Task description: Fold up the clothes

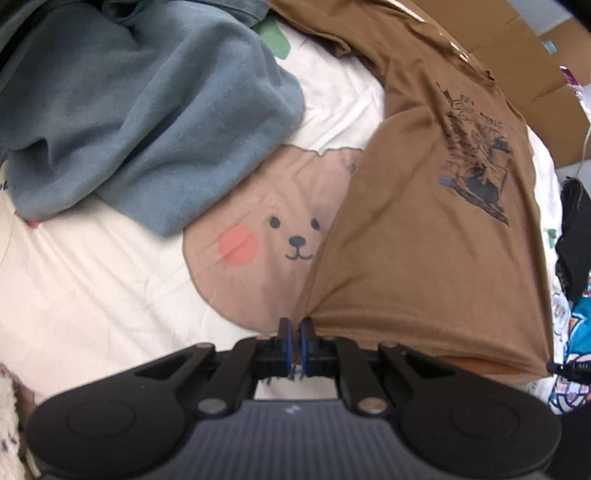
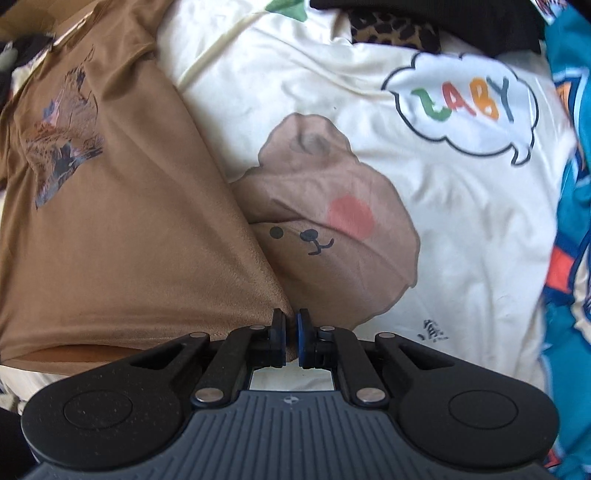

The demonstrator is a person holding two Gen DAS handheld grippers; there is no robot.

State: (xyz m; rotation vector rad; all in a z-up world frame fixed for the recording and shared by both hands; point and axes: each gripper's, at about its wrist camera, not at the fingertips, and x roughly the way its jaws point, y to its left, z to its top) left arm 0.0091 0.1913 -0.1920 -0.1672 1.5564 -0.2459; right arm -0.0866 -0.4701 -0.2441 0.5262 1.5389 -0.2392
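Observation:
A brown T-shirt (image 1: 424,236) with a dark printed graphic lies stretched over the bed, print side up. My left gripper (image 1: 295,325) is shut on its left hem corner, the cloth pulled taut from the blue pads. In the right wrist view the same brown T-shirt (image 2: 122,229) fills the left half. My right gripper (image 2: 290,319) is shut on its right hem corner, with the hem edge running off to the left. The shirt's collar end lies far from both grippers.
The bed carries a cream bedsheet (image 1: 92,295) with a bear print (image 2: 332,229). A blue-grey fleece garment (image 1: 140,110) lies heaped at the left. Cardboard boxes (image 1: 524,55) stand beyond the shirt. Dark and leopard-print clothes (image 2: 391,33) and a teal patterned cloth (image 2: 572,221) lie at the right.

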